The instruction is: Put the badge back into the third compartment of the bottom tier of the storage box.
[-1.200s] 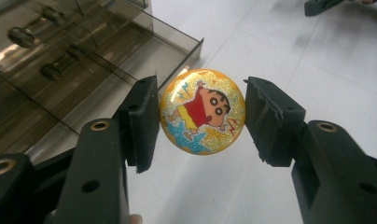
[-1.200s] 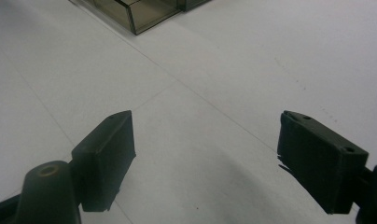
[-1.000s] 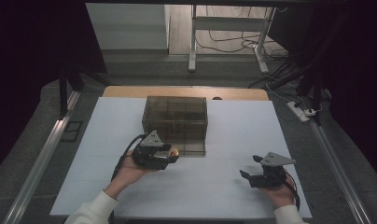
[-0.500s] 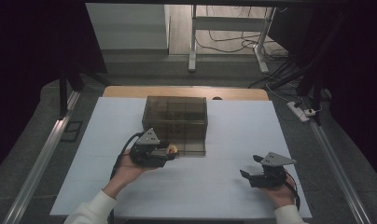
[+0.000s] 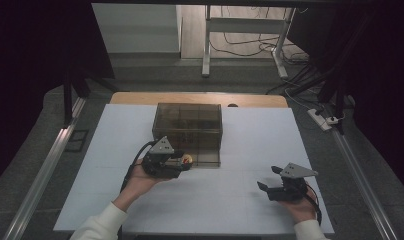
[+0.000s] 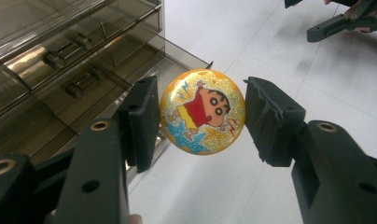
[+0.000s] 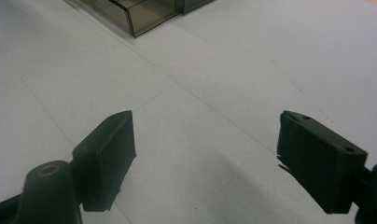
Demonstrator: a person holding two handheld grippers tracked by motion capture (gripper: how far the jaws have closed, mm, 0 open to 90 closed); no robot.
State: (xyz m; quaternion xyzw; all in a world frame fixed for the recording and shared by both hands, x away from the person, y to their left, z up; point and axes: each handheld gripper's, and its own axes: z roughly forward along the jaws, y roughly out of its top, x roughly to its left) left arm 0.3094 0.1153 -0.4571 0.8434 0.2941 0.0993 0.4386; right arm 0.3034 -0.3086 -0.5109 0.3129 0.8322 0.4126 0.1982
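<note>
- Holding a round cartoon badge (image 6: 202,112) between its jaws, the left gripper (image 6: 200,116) hovers just beside the open drawer (image 6: 130,84) of the smoky plastic box (image 5: 188,131).
- Badge's picture side faces the left gripper view; both jaws touch its edges.
- Right gripper (image 7: 205,154) hangs wide open over bare white desk (image 5: 250,200), well apart from the box.

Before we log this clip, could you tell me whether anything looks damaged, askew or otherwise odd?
One small thing: in the left gripper view, the left gripper has a jaw pad with a chipped, ragged edge. It grips the round cartoon badge by its rim beside the smoky drawer box, whose bottom drawer is pulled out. Nothing is spilled.
</note>
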